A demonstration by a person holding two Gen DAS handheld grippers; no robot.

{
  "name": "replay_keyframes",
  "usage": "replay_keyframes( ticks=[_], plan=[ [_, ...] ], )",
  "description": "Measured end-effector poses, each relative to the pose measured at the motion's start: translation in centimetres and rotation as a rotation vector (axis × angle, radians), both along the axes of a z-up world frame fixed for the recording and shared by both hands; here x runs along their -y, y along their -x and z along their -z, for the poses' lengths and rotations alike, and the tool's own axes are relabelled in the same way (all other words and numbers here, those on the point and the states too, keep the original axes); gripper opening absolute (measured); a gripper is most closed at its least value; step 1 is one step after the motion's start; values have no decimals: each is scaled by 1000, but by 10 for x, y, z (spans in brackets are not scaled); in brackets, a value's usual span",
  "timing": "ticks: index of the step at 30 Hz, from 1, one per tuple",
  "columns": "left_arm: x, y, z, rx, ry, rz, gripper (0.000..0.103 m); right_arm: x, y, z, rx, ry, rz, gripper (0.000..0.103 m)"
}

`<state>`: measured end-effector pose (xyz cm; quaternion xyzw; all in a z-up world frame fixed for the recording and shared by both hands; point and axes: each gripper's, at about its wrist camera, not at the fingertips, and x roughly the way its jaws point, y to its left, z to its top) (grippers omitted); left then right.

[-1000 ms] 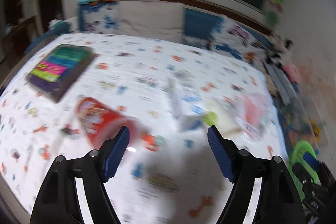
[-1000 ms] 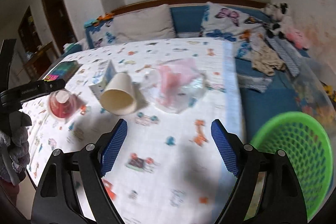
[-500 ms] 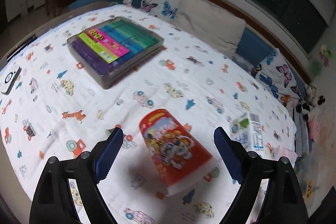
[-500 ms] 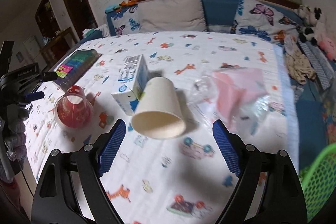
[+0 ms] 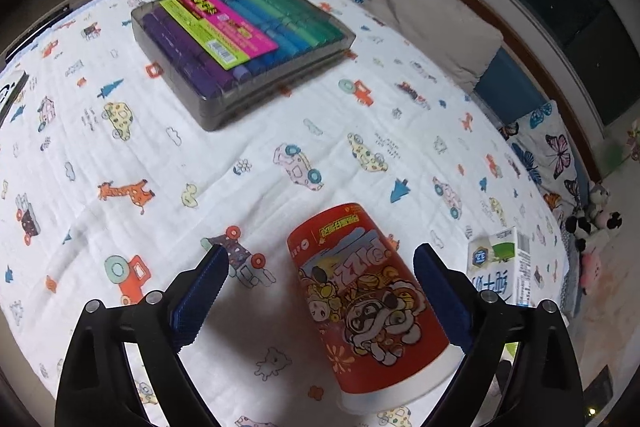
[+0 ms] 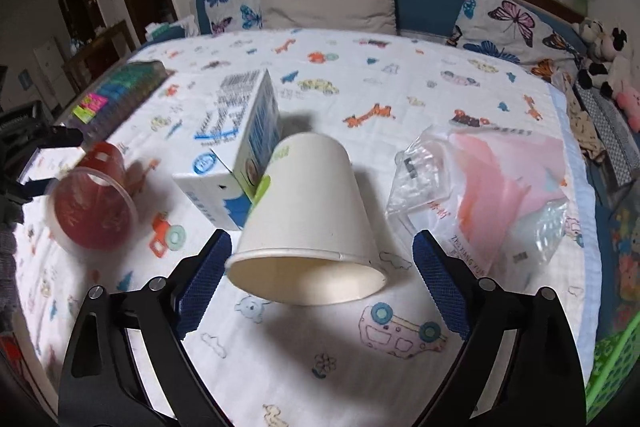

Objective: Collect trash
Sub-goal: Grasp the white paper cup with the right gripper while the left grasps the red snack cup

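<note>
A red printed cup lies on its side on the cartoon-print cloth; it also shows in the right wrist view. My left gripper is open, with the cup lying between its fingers, close to the right one. A white paper cup lies on its side, mouth toward me, between the fingers of my open right gripper. A blue-white milk carton lies behind the paper cup and shows in the left wrist view. A clear plastic bag with pink contents lies to the right.
A grey box of coloured markers sits at the far left of the cloth. A green mesh basket stands at the lower right edge. Cushions and soft toys line the back.
Both grippers have moved forward and down toward their cups. The red cup now lies between the left fingers, and the paper cup lies between the right fingers.
</note>
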<state>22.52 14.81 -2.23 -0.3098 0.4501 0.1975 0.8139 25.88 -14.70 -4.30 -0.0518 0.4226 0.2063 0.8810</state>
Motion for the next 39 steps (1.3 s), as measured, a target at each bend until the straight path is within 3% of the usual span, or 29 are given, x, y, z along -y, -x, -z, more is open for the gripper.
replay_keyframes(
  ticks=[3, 7, 15, 17, 18, 19, 25, 39],
  plan=[
    [1, -4, 7, -13, 39, -4, 91, -2, -2, 6, -9, 14, -1, 88],
    [5, -9, 15, -29, 79, 1, 92, -5, -1, 12, -15, 31, -9, 75],
    [8, -16, 30, -26, 171, 13, 93, -1, 10, 9, -3, 22, -15, 73],
    [11, -16, 33, -8, 198, 39, 89, 4, 14, 8, -4, 7, -14, 73],
    [12, -16, 33, 2, 206, 49, 80, 5, 16, 7, -5, 0, -12, 73],
    [14, -16, 33, 15, 215, 65, 79, 8, 19, 5, -3, -7, -10, 73],
    [24, -7, 23, 54, 205, 124, 72, 22, 38, -6, 11, -40, 1, 72],
    [75, 37, -13, 141, 194, 318, 69, 61, 97, -34, 58, -75, 50, 72]
  ],
)
